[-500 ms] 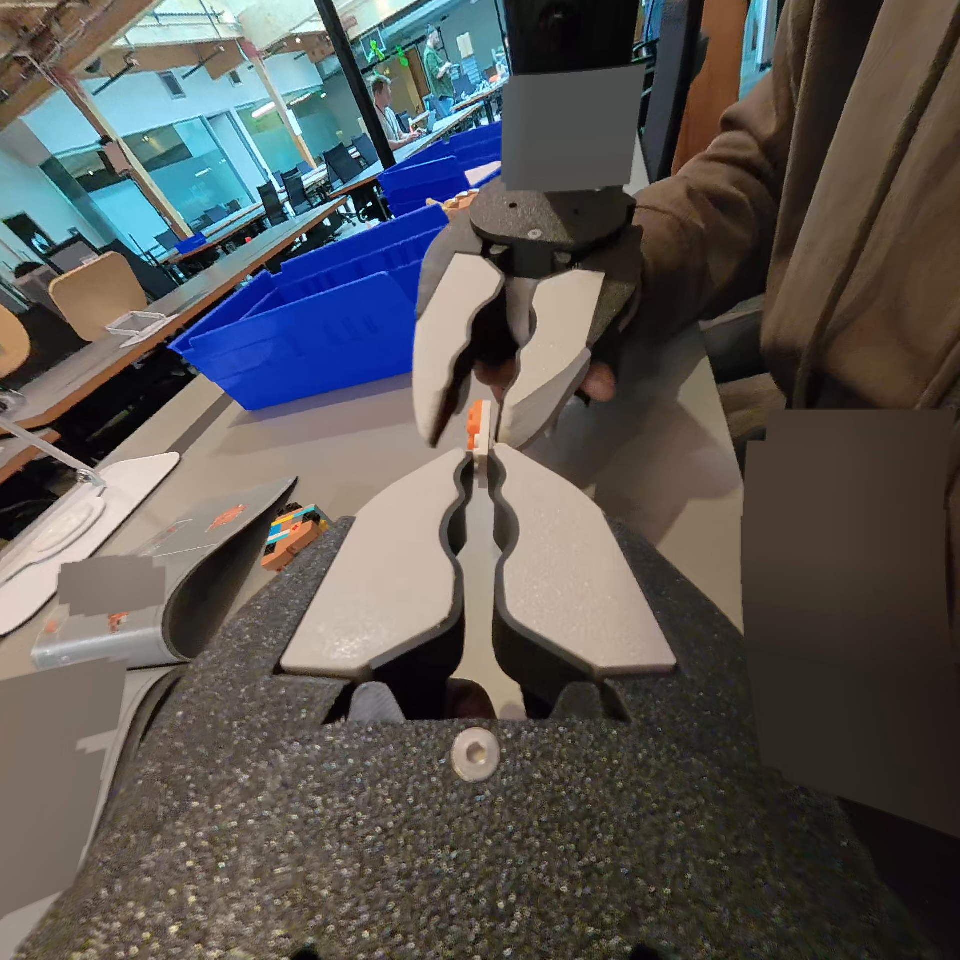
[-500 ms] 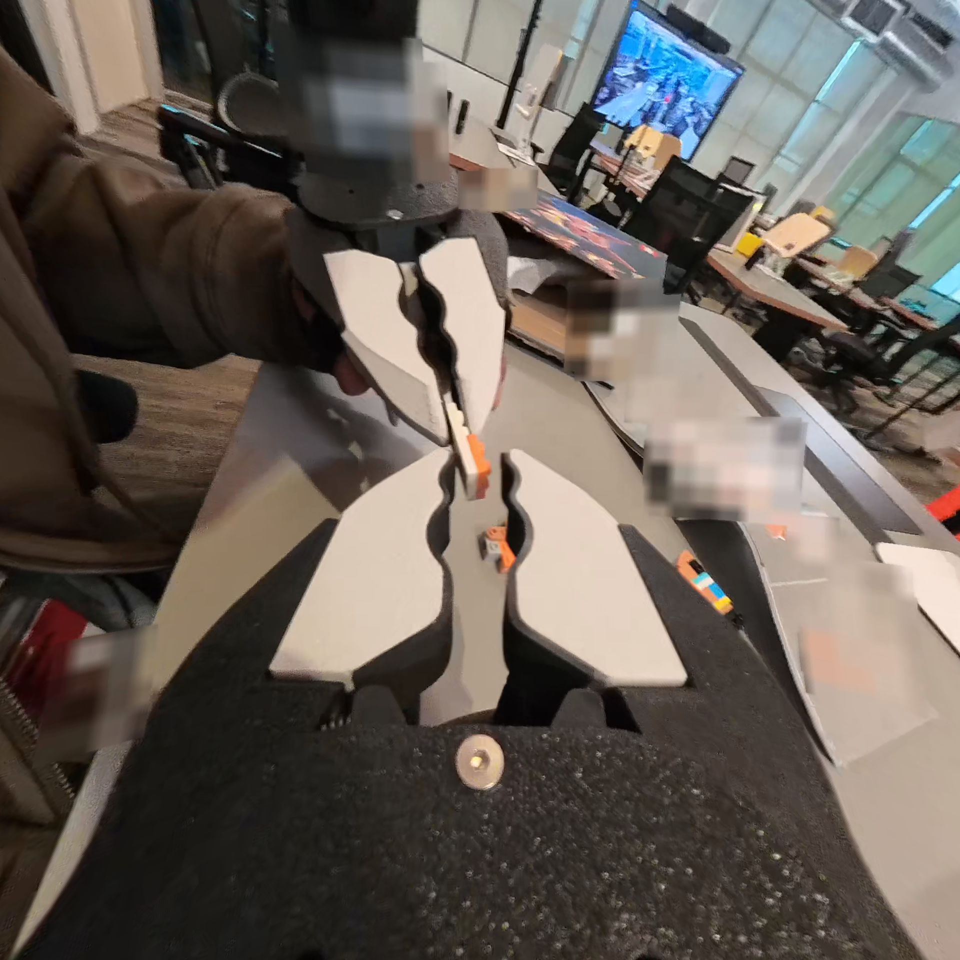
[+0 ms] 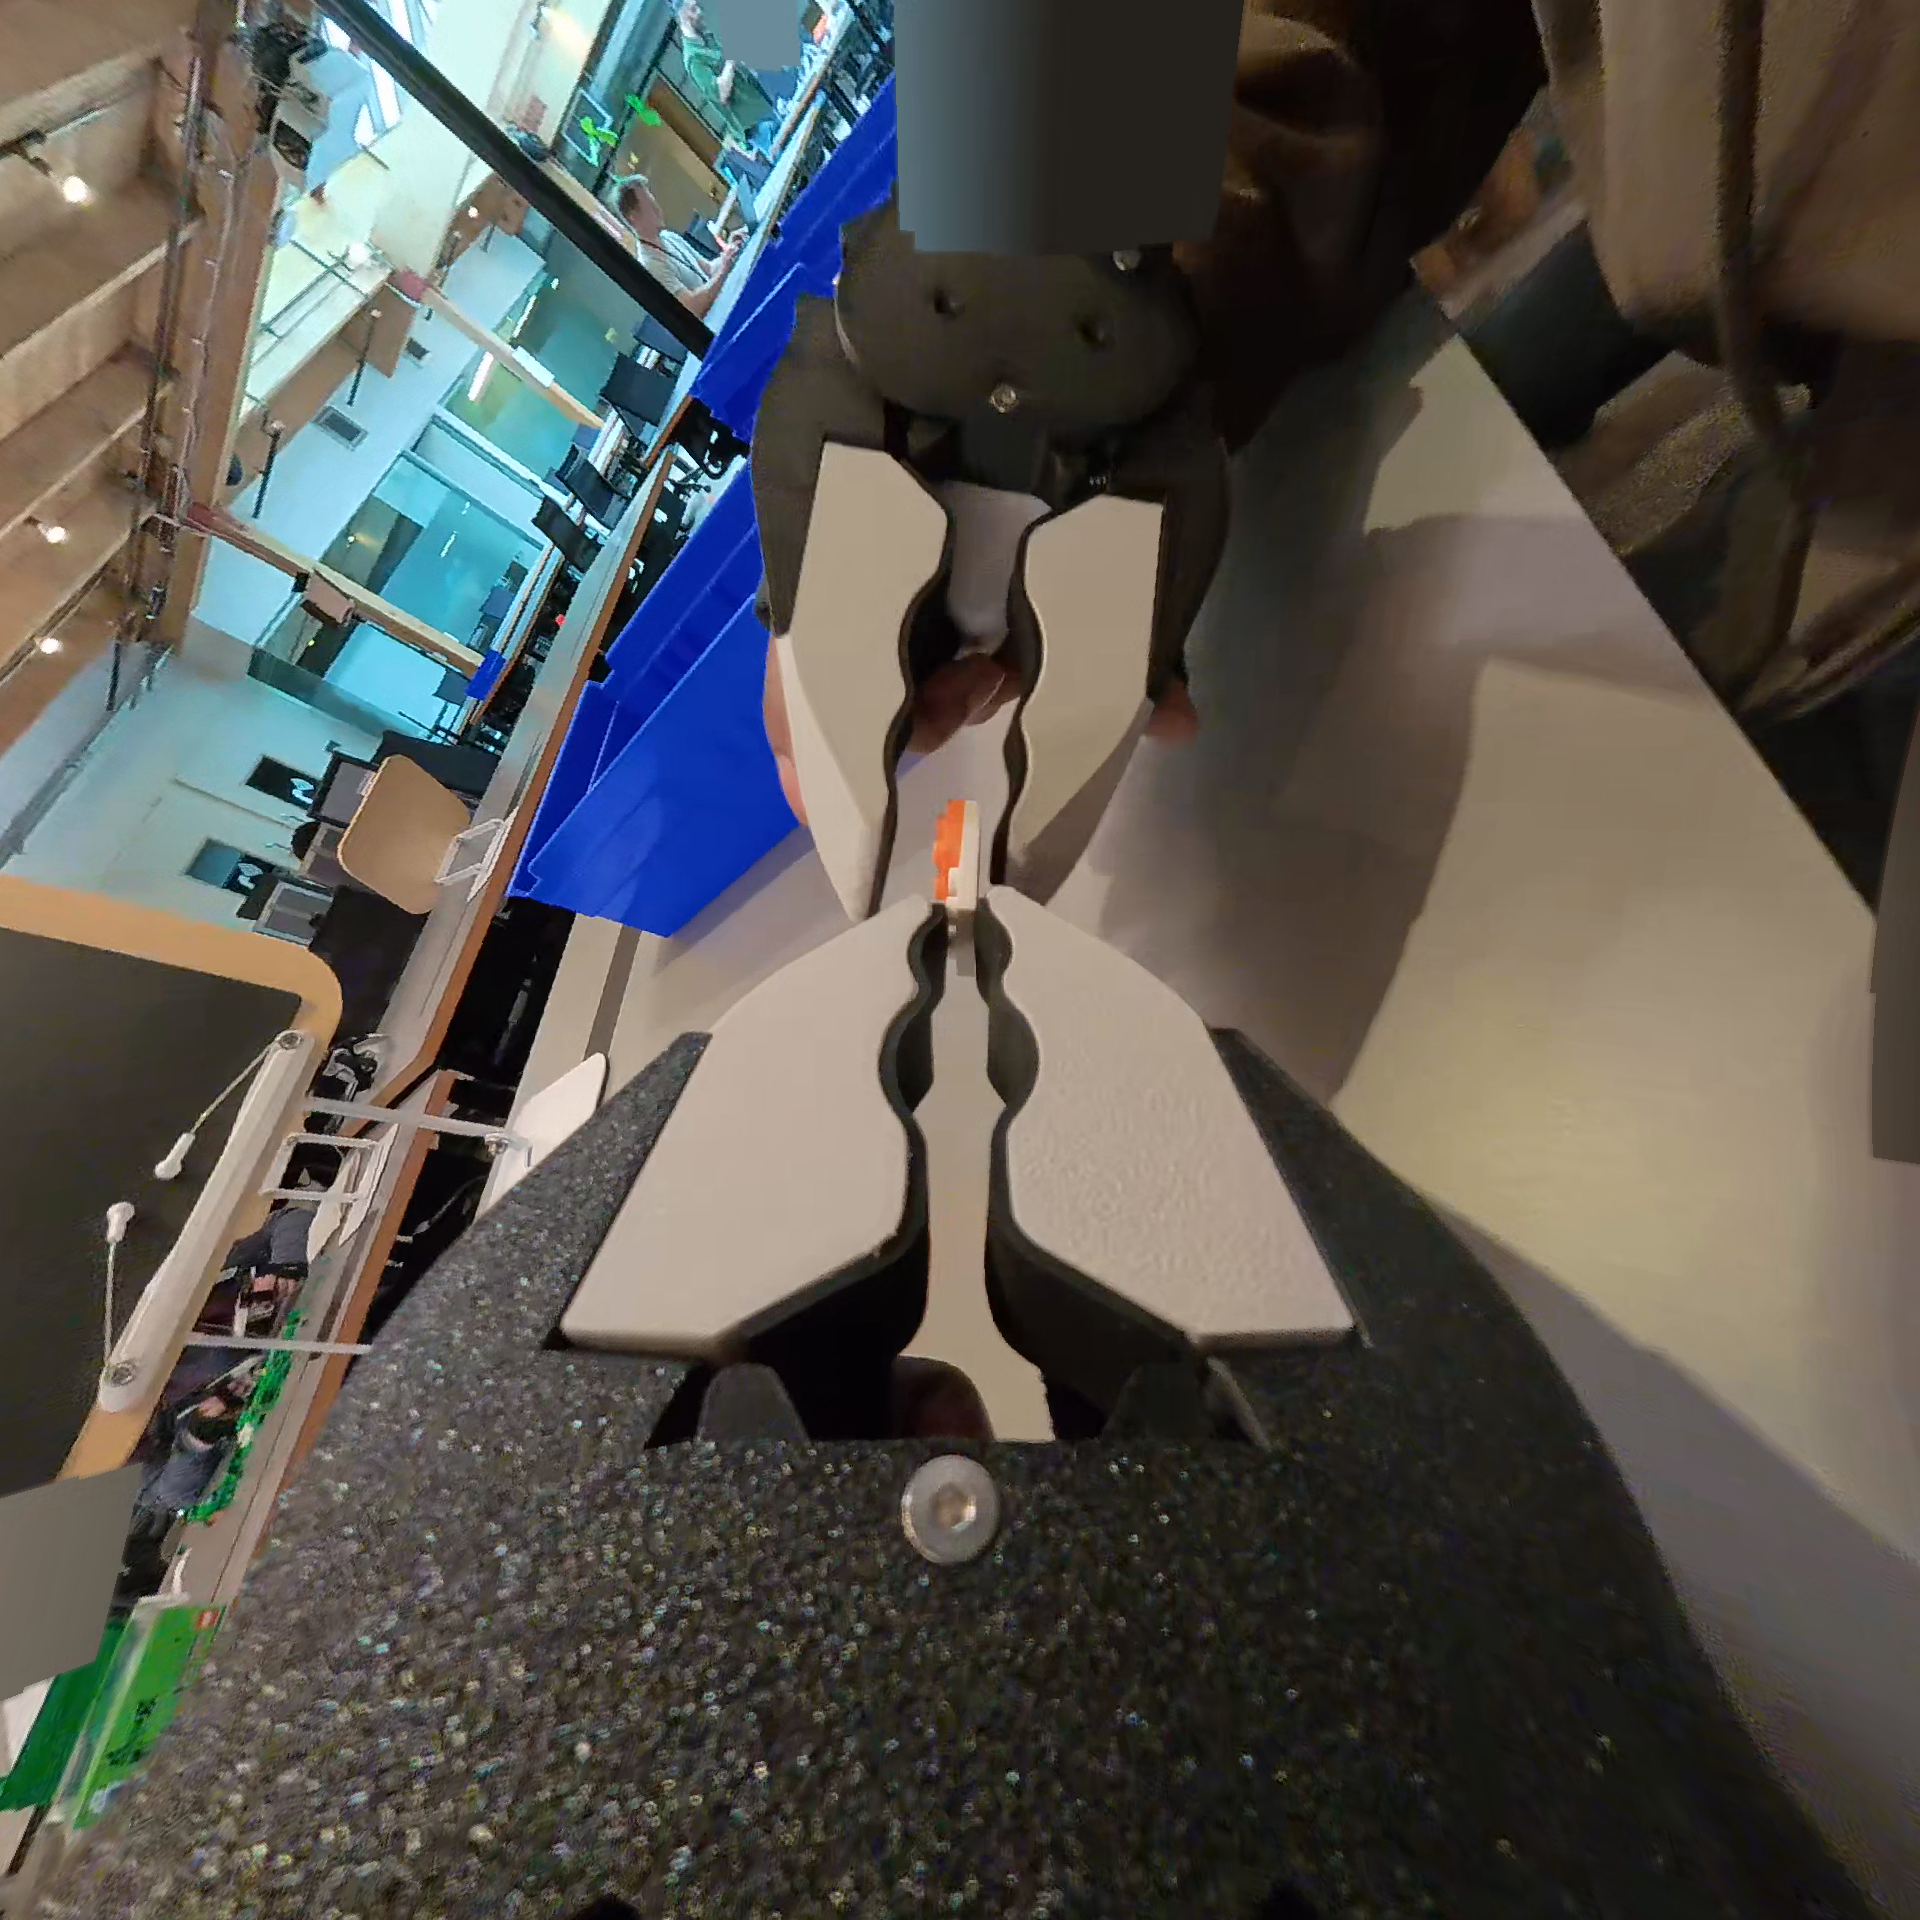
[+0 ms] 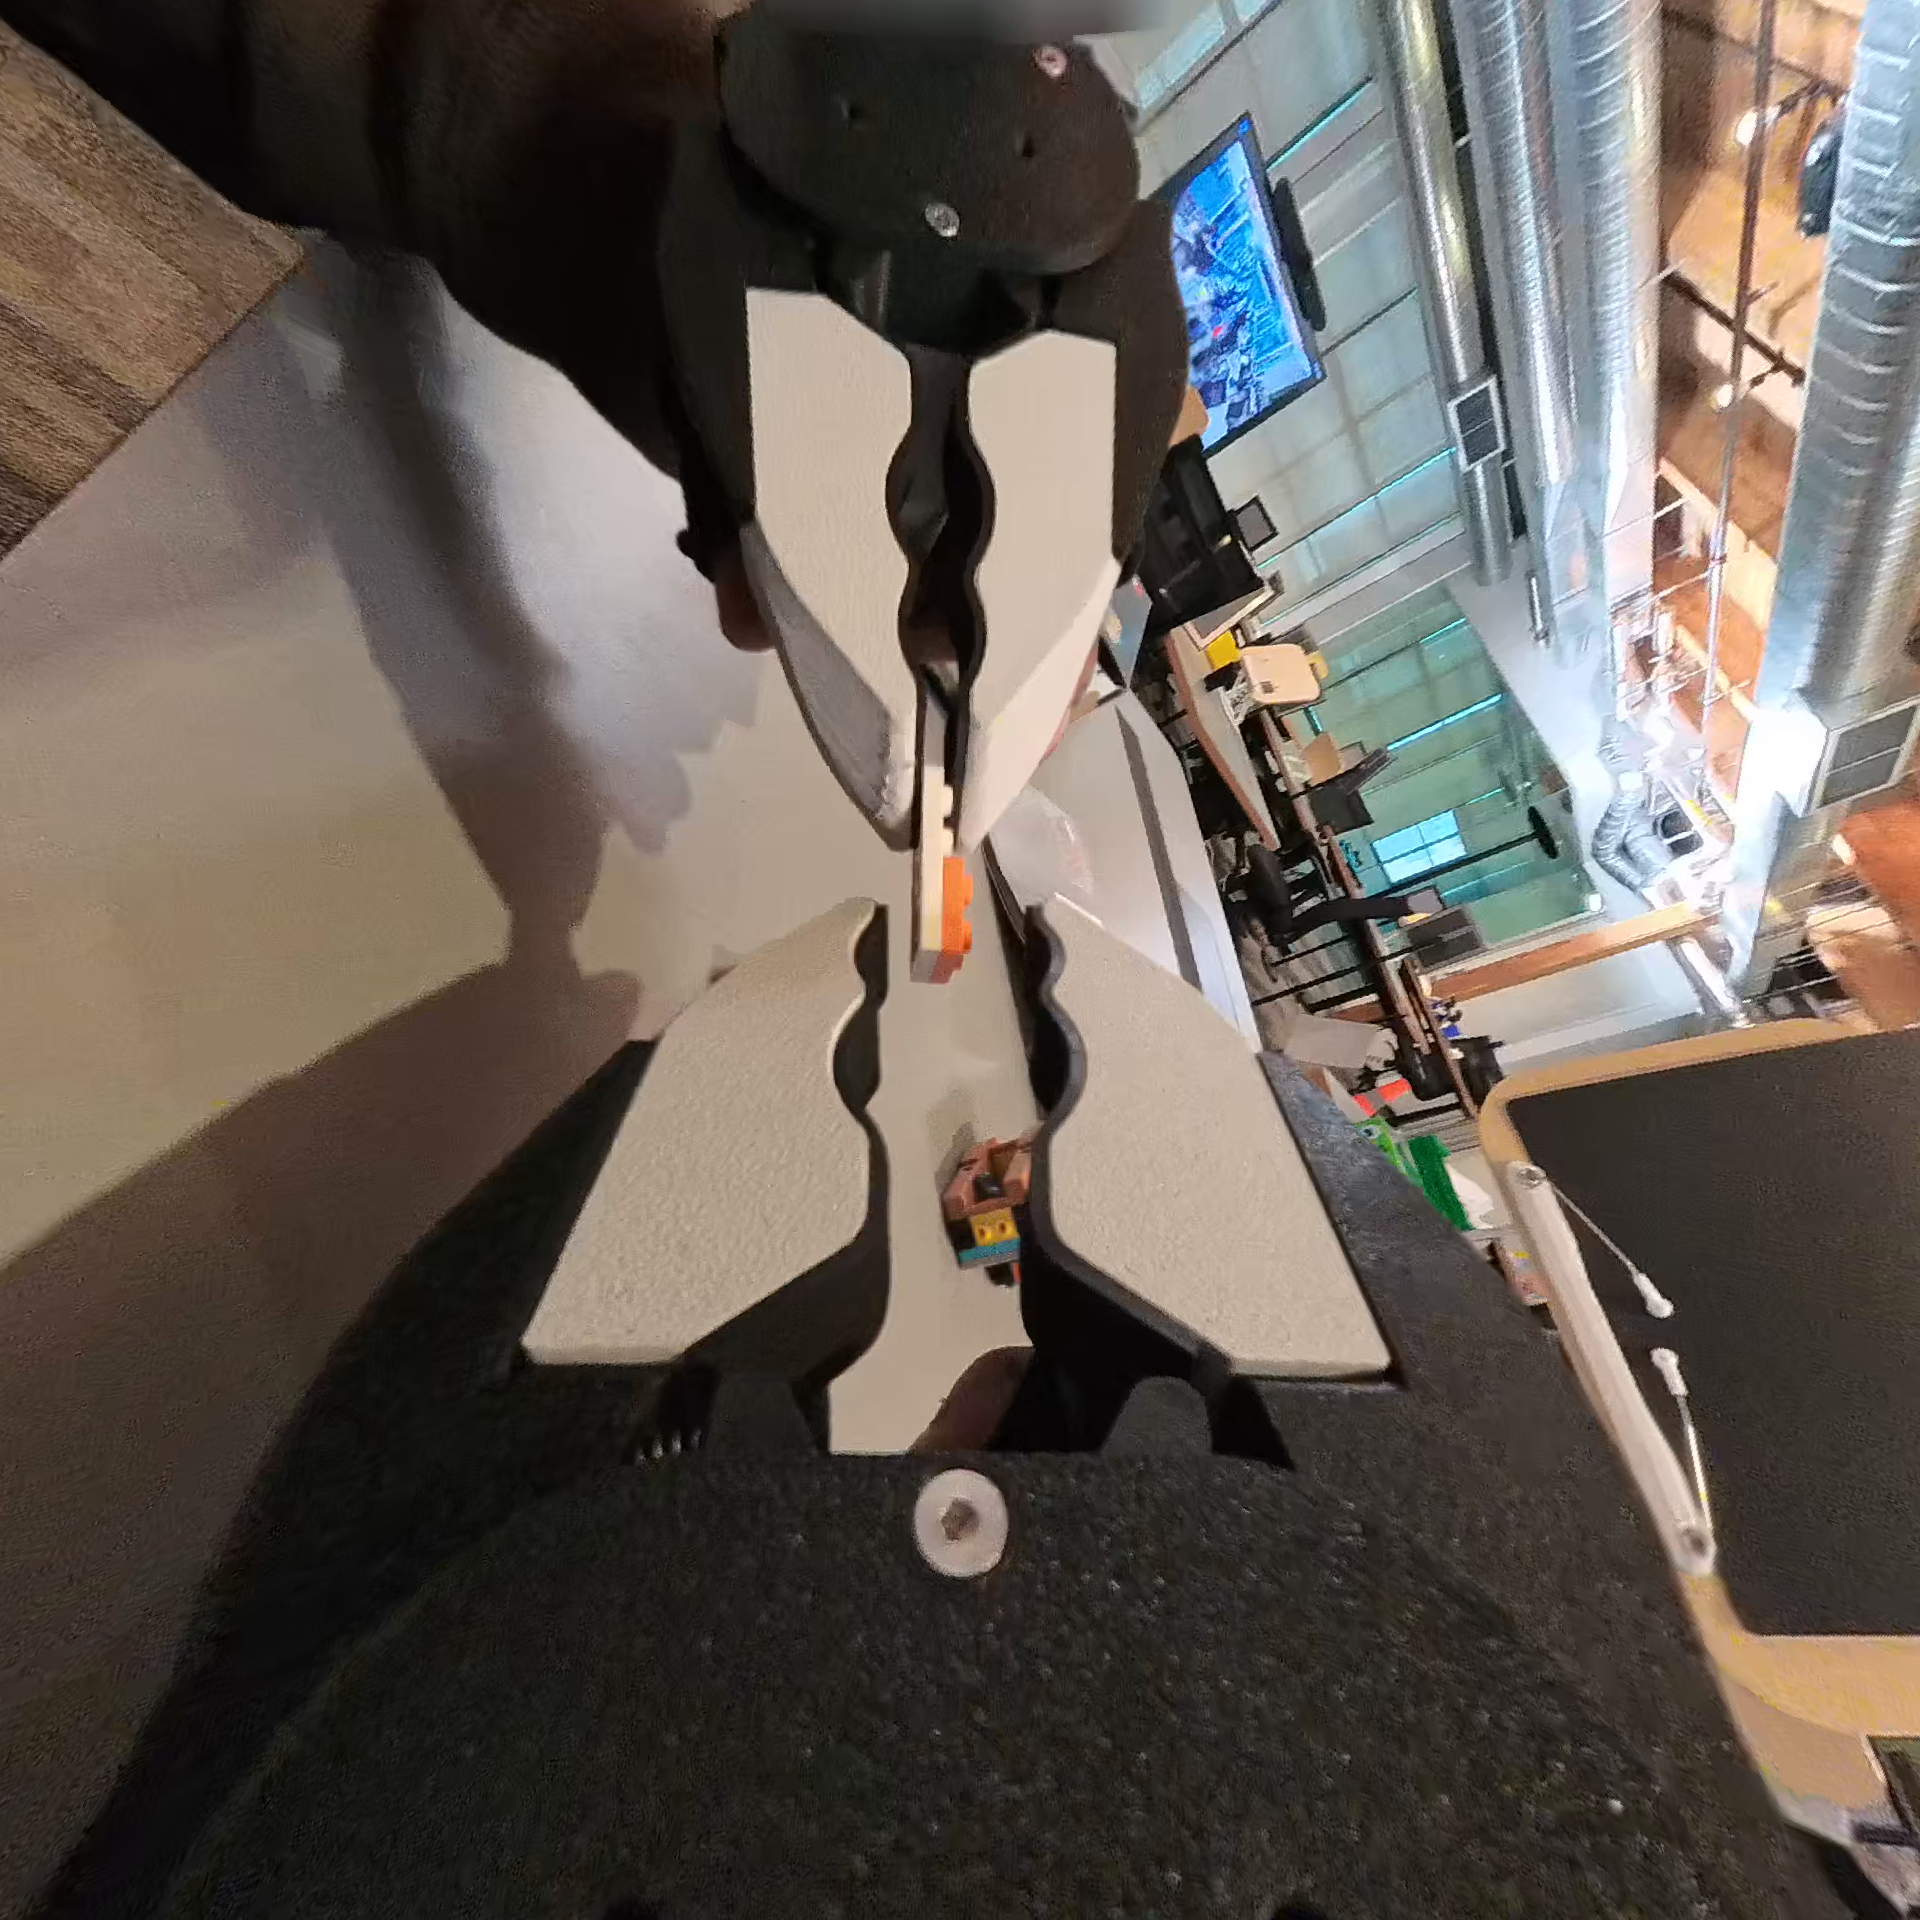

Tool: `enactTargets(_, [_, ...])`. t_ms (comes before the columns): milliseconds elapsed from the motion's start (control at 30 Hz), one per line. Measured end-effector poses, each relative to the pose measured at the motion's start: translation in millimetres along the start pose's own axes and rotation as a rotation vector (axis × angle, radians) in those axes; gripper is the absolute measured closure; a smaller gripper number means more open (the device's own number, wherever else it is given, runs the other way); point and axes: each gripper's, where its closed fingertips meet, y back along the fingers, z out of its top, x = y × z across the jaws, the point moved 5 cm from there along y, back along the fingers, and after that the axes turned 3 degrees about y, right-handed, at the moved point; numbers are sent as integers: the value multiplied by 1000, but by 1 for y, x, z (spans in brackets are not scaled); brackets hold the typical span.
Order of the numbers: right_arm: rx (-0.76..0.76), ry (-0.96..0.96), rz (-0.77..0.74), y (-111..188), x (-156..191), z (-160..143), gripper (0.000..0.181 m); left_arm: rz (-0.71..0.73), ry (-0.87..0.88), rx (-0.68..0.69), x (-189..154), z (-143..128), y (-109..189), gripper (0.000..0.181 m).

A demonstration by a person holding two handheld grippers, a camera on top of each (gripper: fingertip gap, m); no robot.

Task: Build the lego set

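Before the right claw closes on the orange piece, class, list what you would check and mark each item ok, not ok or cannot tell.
1. Left claw shut on the white lego plate: ok.
2. Orange lego piece sits on the plate's free end: ok.
3. Right claw open wide enough: ok.
4. Orange piece between the right claw's tips, nearer its left finger: ok.
5. Orange piece fully pressed onto the plate: cannot tell.
6. Small brown lego build on the grey table, clear of the claws: ok.
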Motion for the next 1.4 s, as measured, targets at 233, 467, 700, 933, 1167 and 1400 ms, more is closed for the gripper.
enactTargets(233, [-18, 15, 25, 2, -5, -10, 173, -20, -1, -19, 8, -3, -11, 176])
enactTargets(467, [31, 4, 91, 2, 0, -28, 174, -50, 12, -6, 5, -16, -26, 176])
enactTargets(700, [-2, -129, 29, -4, -4, -39, 171, 31, 105, -54, 11, -26, -29, 176])
enactTargets(933, [-46, -322, 9, 1, -11, -51, 154, 76, 96, -18, 15, -36, -22, 176])
enactTargets(1167, [-53, -501, -29, 7, -20, -58, 155, 260, 114, 28, 37, -46, -12, 176])
enactTargets(1400, [-213, -922, 7, 21, -34, -60, 177, 324, 202, 26, 50, -61, -4, 177])
